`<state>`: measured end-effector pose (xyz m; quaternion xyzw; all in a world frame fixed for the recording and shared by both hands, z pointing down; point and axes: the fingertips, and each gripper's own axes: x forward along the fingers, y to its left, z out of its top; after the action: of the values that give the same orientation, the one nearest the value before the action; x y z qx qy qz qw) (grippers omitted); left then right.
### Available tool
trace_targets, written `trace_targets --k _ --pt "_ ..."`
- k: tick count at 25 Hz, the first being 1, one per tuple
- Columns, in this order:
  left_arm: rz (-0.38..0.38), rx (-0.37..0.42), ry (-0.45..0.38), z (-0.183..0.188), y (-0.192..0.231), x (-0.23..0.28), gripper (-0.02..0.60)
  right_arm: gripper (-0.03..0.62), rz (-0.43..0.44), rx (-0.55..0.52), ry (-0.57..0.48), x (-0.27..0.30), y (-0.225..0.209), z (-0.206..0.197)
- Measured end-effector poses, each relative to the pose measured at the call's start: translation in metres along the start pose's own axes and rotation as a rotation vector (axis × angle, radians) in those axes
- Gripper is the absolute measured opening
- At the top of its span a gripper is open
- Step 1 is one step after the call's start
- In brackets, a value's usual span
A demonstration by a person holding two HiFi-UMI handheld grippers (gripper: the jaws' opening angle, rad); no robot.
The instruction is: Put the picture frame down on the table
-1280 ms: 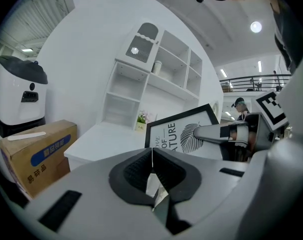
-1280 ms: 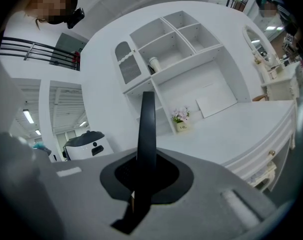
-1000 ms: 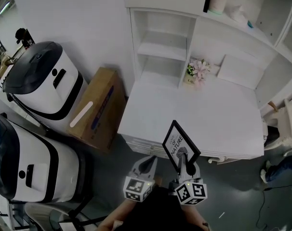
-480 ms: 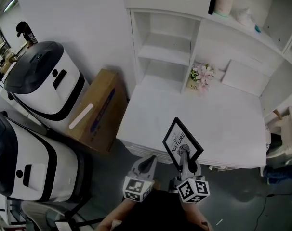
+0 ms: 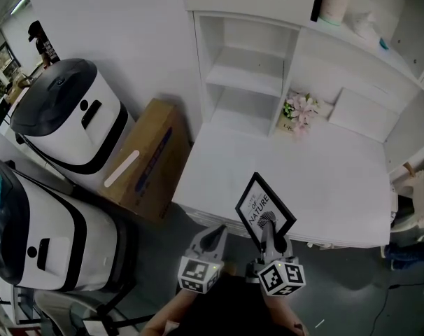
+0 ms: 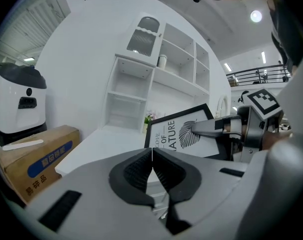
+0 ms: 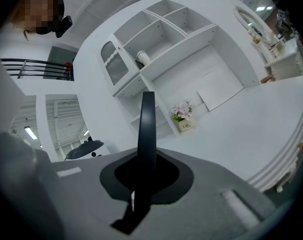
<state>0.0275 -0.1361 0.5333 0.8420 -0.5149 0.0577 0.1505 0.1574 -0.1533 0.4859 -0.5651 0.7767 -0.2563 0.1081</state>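
Note:
A black picture frame (image 5: 263, 208) with a leaf print and lettering stands upright in my right gripper (image 5: 269, 234), which is shut on its lower edge. It hangs over the front edge of the white table (image 5: 324, 180). The right gripper view shows the picture frame (image 7: 146, 129) edge-on, rising from between the jaws. My left gripper (image 5: 213, 236) is beside it on the left, shut and holding nothing. In the left gripper view the picture frame (image 6: 179, 131) shows to the right of the closed left gripper (image 6: 152, 160).
A small pot of pink flowers (image 5: 298, 110) and a flat white board (image 5: 362, 114) sit at the back of the table under white shelving (image 5: 250, 75). A cardboard box (image 5: 145, 159) and two white-and-black machines (image 5: 68, 117) stand on the floor to the left.
The frame and both grippers hold nearly the same place in view; the table and shelving have slid slightly down and right as the head shifted.

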Motion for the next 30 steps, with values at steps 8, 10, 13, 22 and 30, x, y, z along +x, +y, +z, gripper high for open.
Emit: trace_targets --k 8,10,13,22,30 --pt "-0.074 0.012 0.025 0.015 0.01 0.018 0.012 0.013 -0.061 0.05 -0.015 0.013 -0.003 -0.001" --pt "-0.09 0.017 0.026 0.023 0.018 0.026 0.012 0.013 -0.083 0.062 -0.027 0.021 -0.003 0.002" --pt "-0.115 0.033 0.018 0.038 0.032 0.037 0.012 0.012 -0.114 0.078 -0.046 0.031 0.001 0.007" --pt "-0.203 0.045 0.03 0.064 0.055 0.071 0.012 0.013 -0.19 0.094 -0.073 0.054 0.004 0.011" --pt "-0.258 0.054 0.032 0.077 0.074 0.087 0.012 0.014 -0.261 0.116 -0.118 0.073 0.005 0.017"
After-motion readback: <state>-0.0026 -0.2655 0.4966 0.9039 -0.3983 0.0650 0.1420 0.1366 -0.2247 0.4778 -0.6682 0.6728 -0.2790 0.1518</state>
